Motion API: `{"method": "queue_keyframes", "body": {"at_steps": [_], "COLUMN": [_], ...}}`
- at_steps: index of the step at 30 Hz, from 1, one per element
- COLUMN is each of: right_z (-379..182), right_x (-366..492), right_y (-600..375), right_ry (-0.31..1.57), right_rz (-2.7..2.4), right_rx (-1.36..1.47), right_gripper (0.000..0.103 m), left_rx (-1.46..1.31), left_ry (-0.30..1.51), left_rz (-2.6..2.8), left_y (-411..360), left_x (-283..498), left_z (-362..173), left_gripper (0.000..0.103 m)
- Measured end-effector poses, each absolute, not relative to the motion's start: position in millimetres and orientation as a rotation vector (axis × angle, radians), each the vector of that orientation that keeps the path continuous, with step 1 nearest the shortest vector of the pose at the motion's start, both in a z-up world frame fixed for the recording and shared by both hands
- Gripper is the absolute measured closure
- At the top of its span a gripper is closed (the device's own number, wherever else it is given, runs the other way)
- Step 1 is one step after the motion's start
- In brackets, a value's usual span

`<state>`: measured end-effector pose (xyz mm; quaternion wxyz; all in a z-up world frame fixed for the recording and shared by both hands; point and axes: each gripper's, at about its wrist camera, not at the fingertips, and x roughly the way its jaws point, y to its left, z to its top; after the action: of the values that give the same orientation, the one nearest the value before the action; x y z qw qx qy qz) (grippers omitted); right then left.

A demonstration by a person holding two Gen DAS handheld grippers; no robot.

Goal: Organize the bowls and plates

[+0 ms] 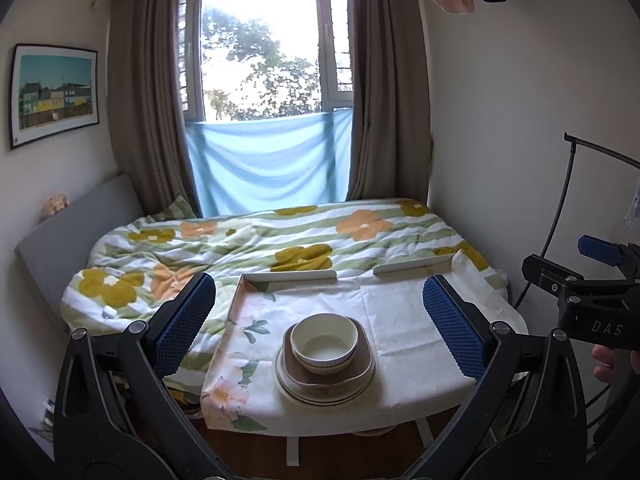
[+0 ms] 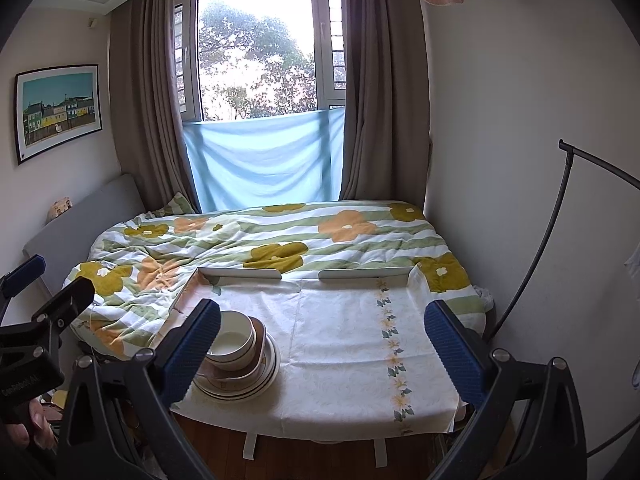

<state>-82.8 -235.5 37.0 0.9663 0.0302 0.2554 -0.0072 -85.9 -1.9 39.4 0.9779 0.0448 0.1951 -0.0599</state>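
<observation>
A: In the left wrist view, what shows?

B: The left claw [image 1: 319,322] is spread wide and released, its 2 blue pads at lower left and lower right of the frame, grasping nothing. Between them, low in the centre, a white bowl [image 1: 324,343] sits in a brown square plate [image 1: 306,376], which rests on round white plates [image 1: 320,394]. The stack stands near the front edge of the surface [image 1: 400,320], covered by a floral cloth. At the right edge the right claw [image 1: 600,252] appears from the side; I cannot tell its state from here. A hand [image 1: 608,364] grips it below.

A: And the right wrist view?

B: The right claw [image 2: 322,342] is released too, pads far apart and empty. The bowl [image 2: 236,340] and its stack sit at lower left, partly hidden behind the left pad. The rest of the surface [image 2: 340,320] lies between the pads. Behind it is the bed [image 2: 280,232] under a flowered quilt, then the window [image 2: 256,60] at top centre.
</observation>
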Motion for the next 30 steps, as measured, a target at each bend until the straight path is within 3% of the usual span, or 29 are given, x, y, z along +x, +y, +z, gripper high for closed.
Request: {"method": "queue_keyframes", "body": {"at_steps": [30], "right_z": [38.8], "right_x": [-84.1], "right_y": [-224.1], "right_ry": [0.508], "right_rz": [-0.029], "right_rx": [0.060], "right_gripper": [0.002], "left_rx": [0.082], "left_ry": [0.369], "left_rz": [-0.071], "left_y": [-1.8], "left_x": [-89.6], "left_z": [38.8], "left_gripper": [0.000]}}
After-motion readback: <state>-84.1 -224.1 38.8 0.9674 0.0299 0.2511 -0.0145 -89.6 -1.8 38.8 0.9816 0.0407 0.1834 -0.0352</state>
